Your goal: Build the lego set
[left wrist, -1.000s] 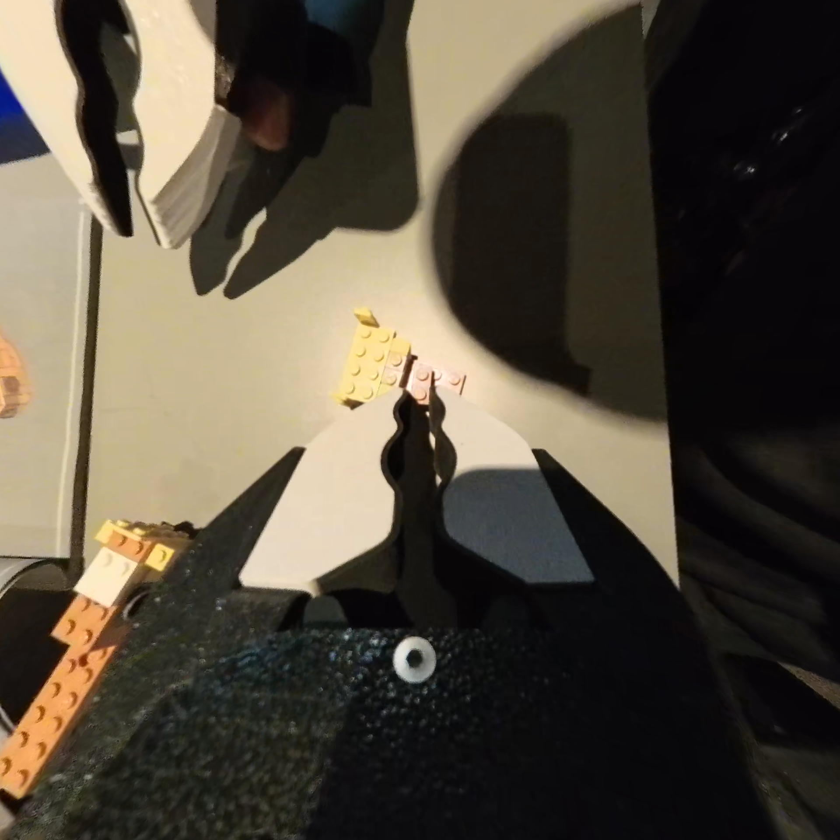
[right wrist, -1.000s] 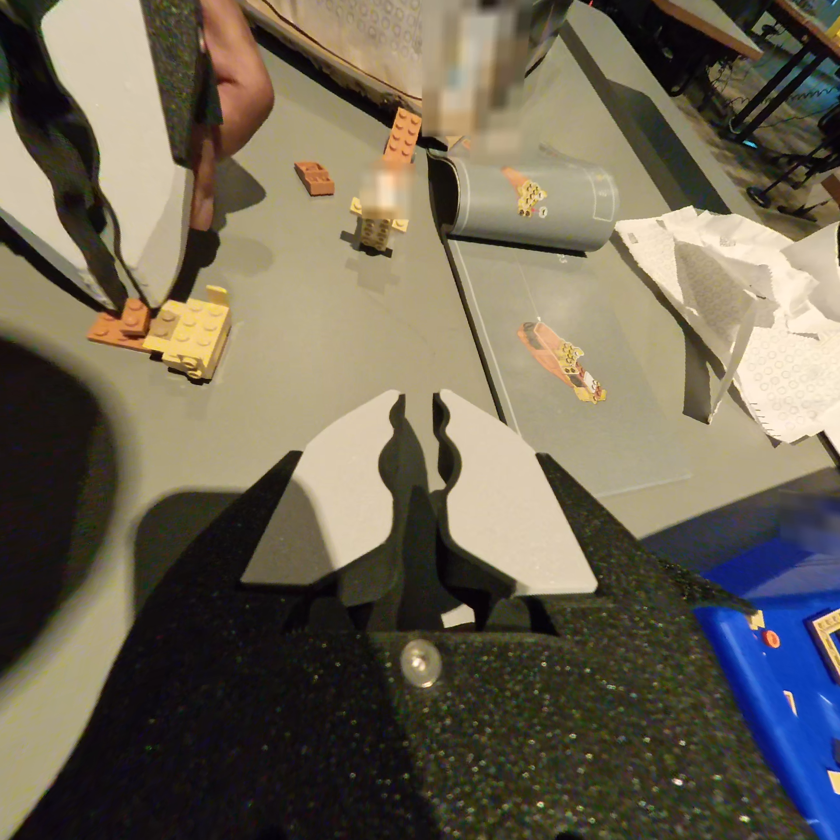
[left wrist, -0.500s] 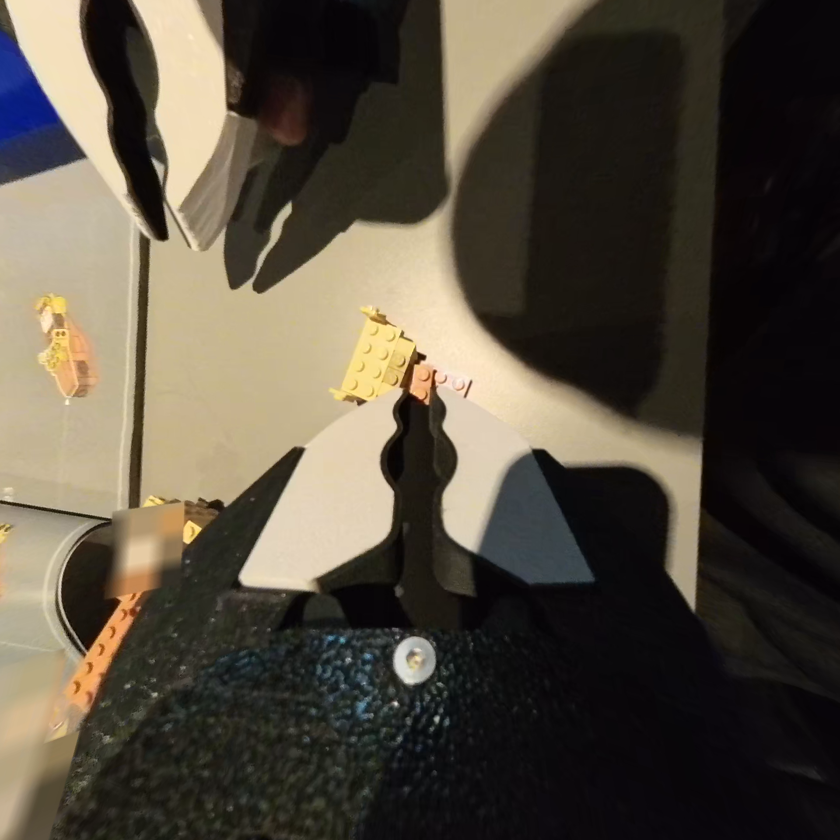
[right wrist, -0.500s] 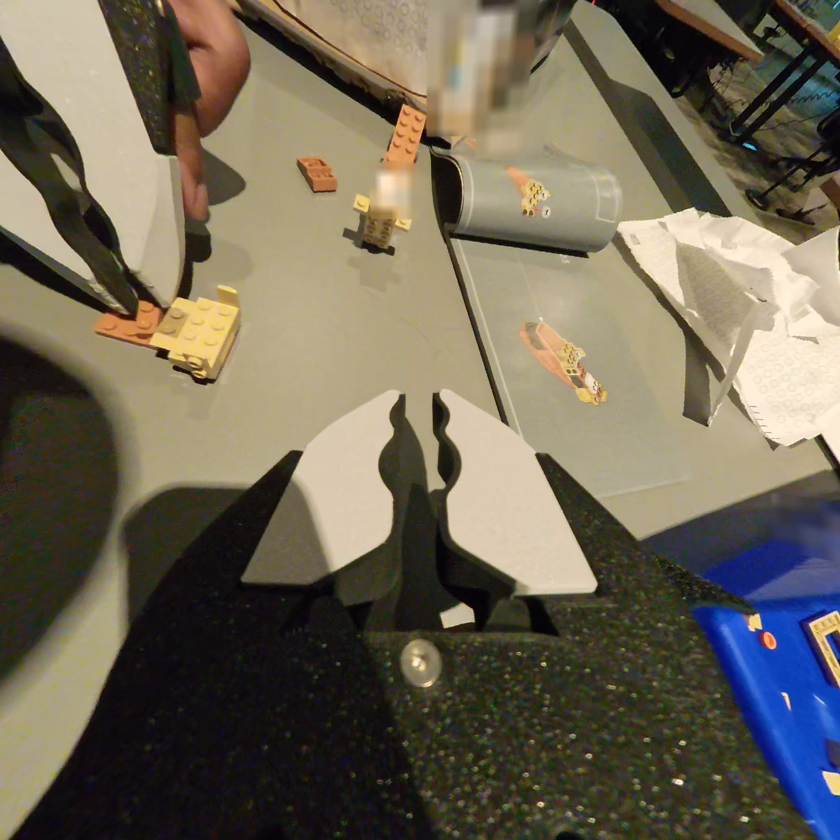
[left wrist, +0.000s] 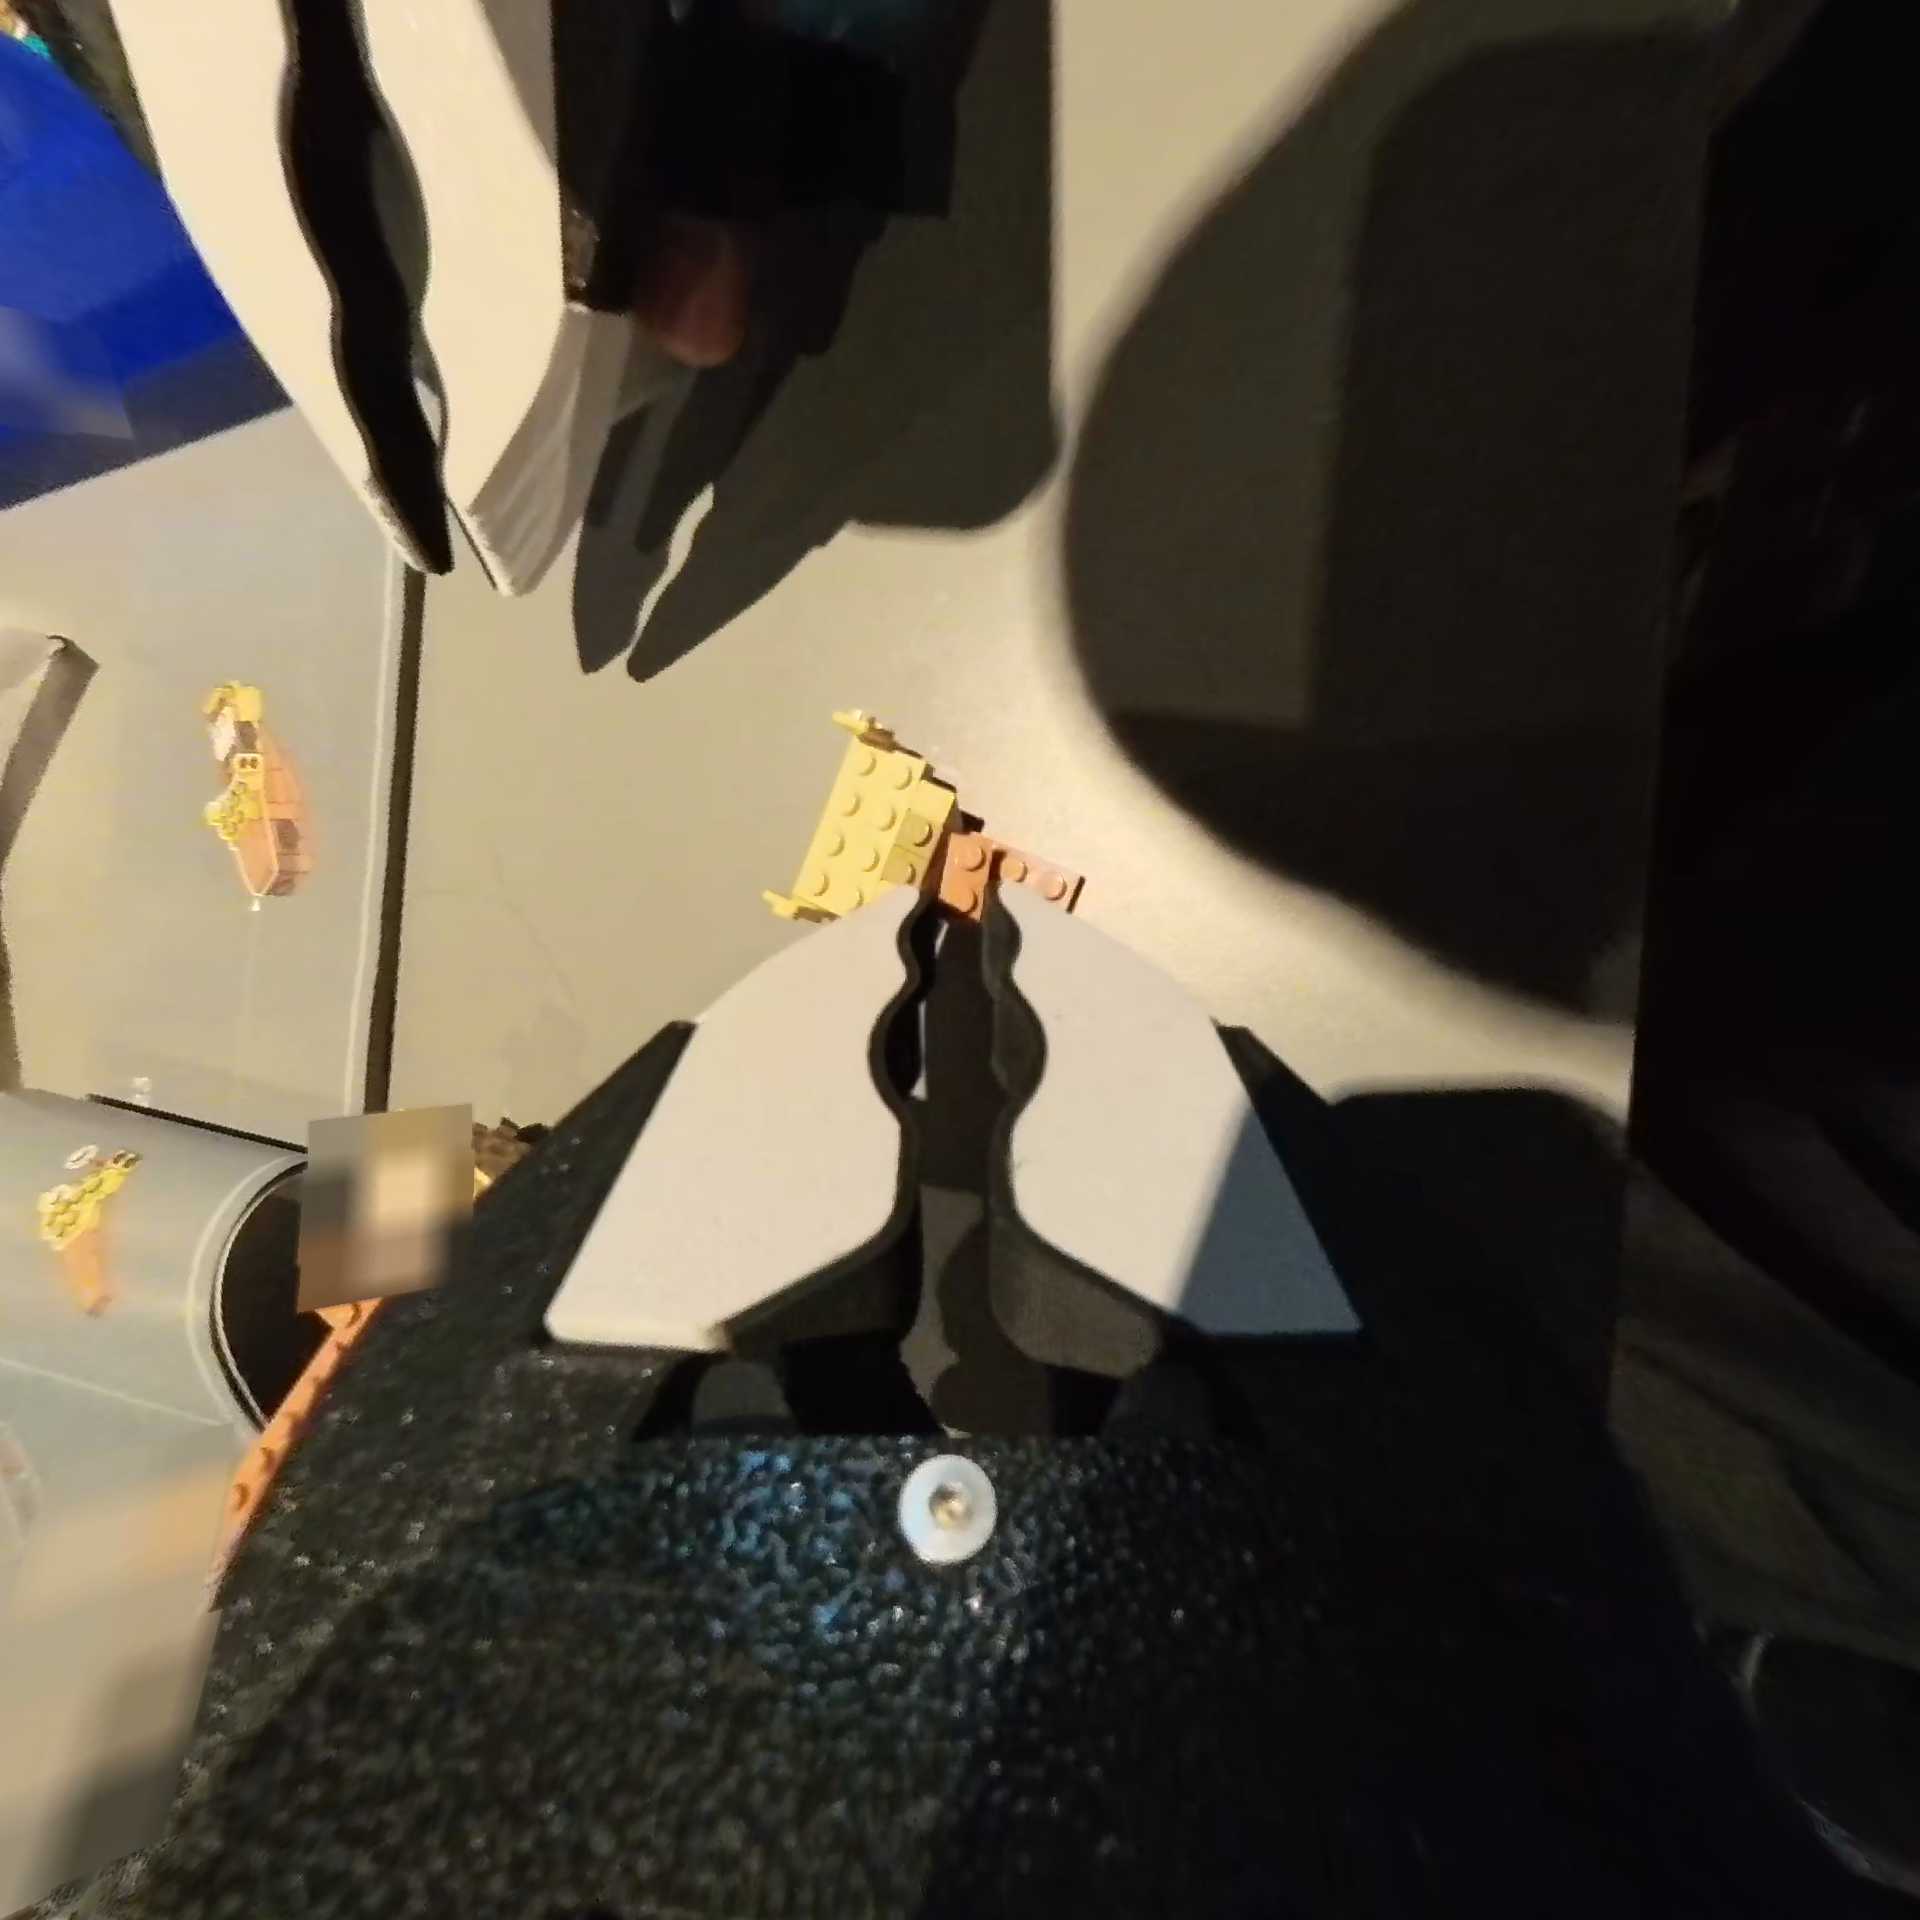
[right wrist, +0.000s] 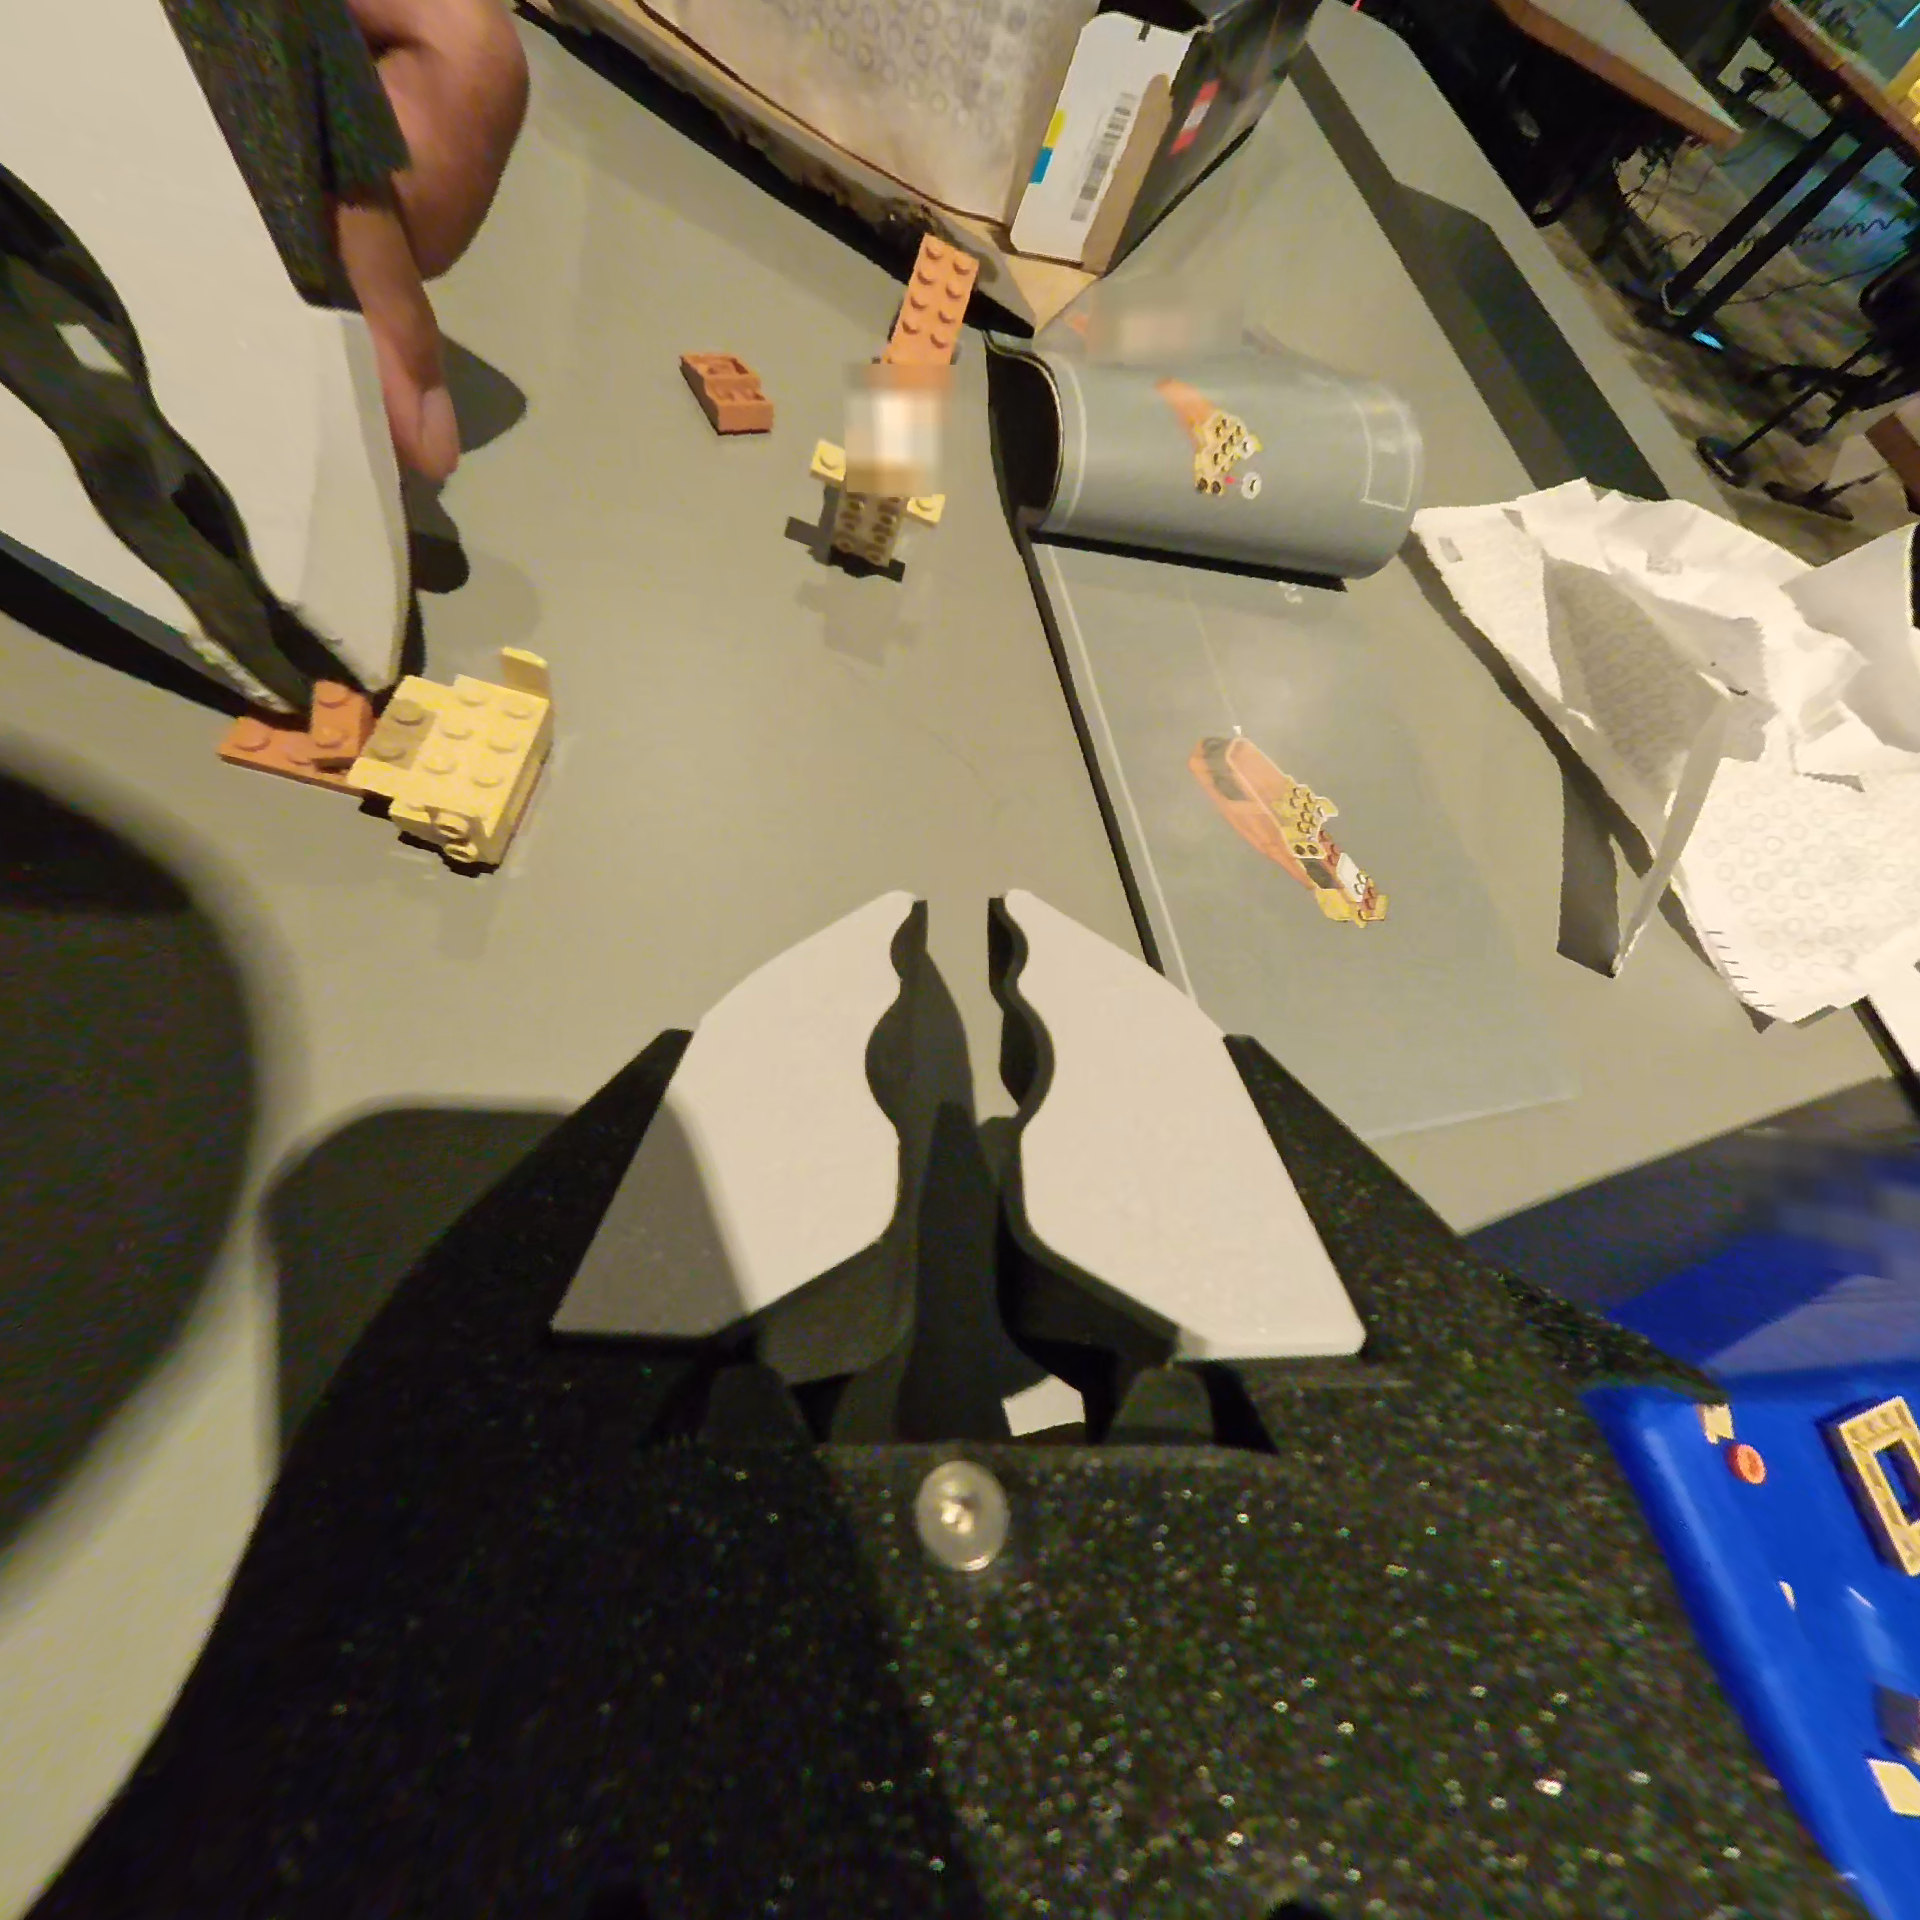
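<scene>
A tan brick assembly [right wrist: 457, 758] lies on the grey table, joined to a flat brown plate [right wrist: 270, 743]. My left gripper [left wrist: 956, 920] is shut on a small brown brick [left wrist: 968, 878] that sits on the plate beside the tan part. In the right wrist view its tips [right wrist: 296, 691] come down on that brick [right wrist: 338, 719] from the upper left, with a hand [right wrist: 416, 260] behind. My right gripper [right wrist: 951, 914] is shut and empty, hovering over the table to the right of the assembly. It also shows at the top left of the left wrist view [left wrist: 447, 499].
A small tan build [right wrist: 868, 520], an upturned brown brick [right wrist: 727, 393] and a long orange plate [right wrist: 940, 286] lie farther back. A curled instruction sheet [right wrist: 1216, 478] continues into a flat page [right wrist: 1299, 831]. Crumpled white bags [right wrist: 1714, 727] lie right, a blue parts tray [right wrist: 1818, 1558] near right, a cardboard box [right wrist: 1049, 135] behind. The left gripper's tips are roughly 11 cm from the right gripper's.
The left gripper has swung round while keeping its tips on the small brown brick, so the instruction sheet now shows at its left. The assembly nudged slightly right. The right gripper has barely moved.
</scene>
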The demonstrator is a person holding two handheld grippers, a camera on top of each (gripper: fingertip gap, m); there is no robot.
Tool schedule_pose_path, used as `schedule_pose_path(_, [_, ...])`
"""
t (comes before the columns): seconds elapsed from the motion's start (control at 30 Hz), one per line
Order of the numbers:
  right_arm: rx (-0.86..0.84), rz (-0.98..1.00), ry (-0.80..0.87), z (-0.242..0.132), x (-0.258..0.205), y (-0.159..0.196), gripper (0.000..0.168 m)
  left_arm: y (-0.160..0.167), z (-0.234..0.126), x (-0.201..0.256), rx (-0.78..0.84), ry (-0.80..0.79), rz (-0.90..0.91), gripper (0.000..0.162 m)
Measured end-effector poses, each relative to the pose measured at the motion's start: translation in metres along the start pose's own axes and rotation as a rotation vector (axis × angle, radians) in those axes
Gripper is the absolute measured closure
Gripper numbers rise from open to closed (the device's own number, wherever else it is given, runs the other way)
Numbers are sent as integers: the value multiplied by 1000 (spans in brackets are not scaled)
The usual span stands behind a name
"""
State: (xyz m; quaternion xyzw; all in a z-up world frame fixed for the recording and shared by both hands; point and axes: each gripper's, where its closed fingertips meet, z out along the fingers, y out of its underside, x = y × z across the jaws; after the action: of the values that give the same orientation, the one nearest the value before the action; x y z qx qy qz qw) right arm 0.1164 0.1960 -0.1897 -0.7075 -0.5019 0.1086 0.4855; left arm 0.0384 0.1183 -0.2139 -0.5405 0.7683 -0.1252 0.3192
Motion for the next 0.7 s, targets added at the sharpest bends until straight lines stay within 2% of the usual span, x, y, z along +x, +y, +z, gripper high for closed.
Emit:
schedule_pose_path(0.3, [-1,-4,1,0,0,0,157,-1,0,-1,6,-34,18,148])
schedule_pose_path(0.43, [-2,-5,1,0,0,0,157,-2,-4,-3,37,-30,-63,147])
schedule_pose_path(0.53, [-1,-4,1,0,0,0,157,-2,-11,-7,66,-12,-266,146])
schedule_pose_path(0.7, [-4,-11,3,1,-1,0,157,9,-16,-12,89,14,-834,146])
